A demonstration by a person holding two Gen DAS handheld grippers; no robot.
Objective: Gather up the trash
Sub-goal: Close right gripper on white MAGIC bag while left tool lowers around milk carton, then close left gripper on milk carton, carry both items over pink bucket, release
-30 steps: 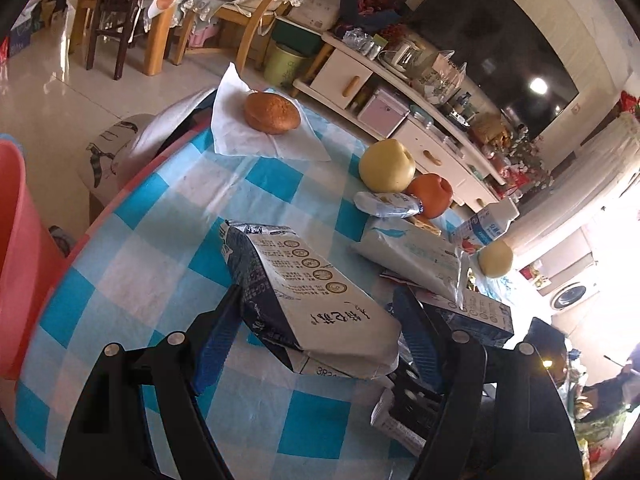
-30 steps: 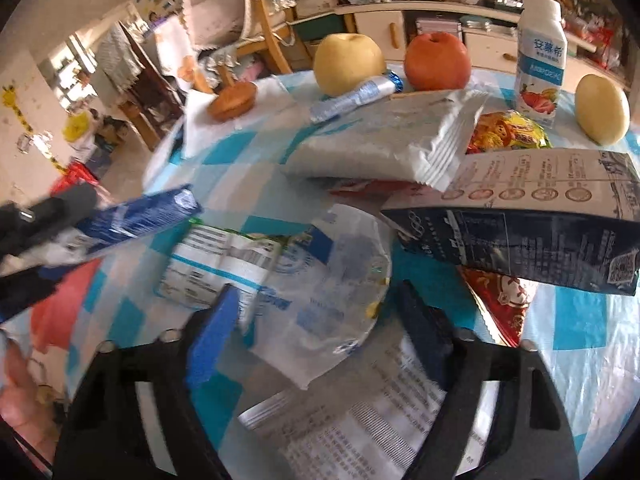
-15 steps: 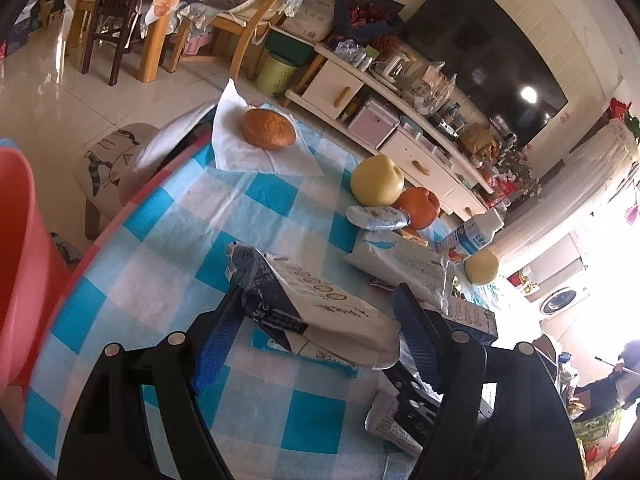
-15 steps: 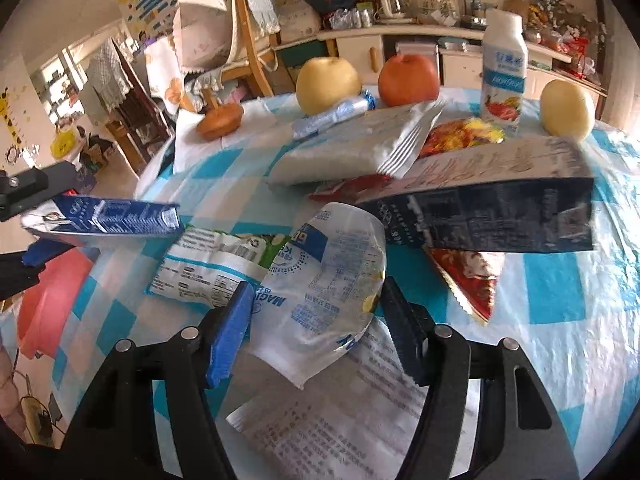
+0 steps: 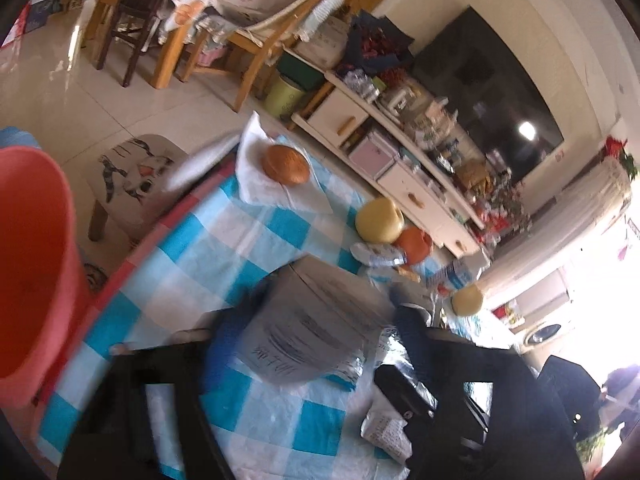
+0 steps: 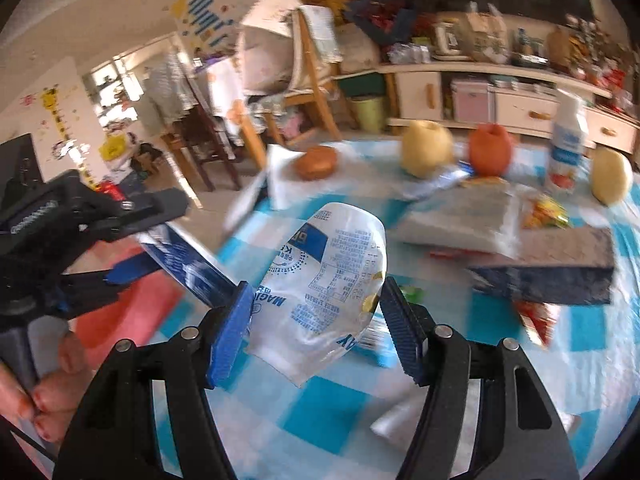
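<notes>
1. Since a second ago your right gripper (image 6: 316,326) has lifted the clear printed wrapper (image 6: 332,280) off the checked tablecloth (image 6: 328,420); the wrapper hangs between its blue pads, pinched.
2. Your left gripper (image 5: 316,344) has carried the dark milk carton (image 5: 312,320) toward the red bucket (image 5: 28,264) — it grips the carton, held flat above the table's edge.
3. A second dark carton (image 6: 548,268) lies on the cloth, near the silver bag (image 6: 460,220).
4. Farther back: pear (image 6: 426,150), apple (image 6: 490,148), bun (image 6: 316,162).
</notes>
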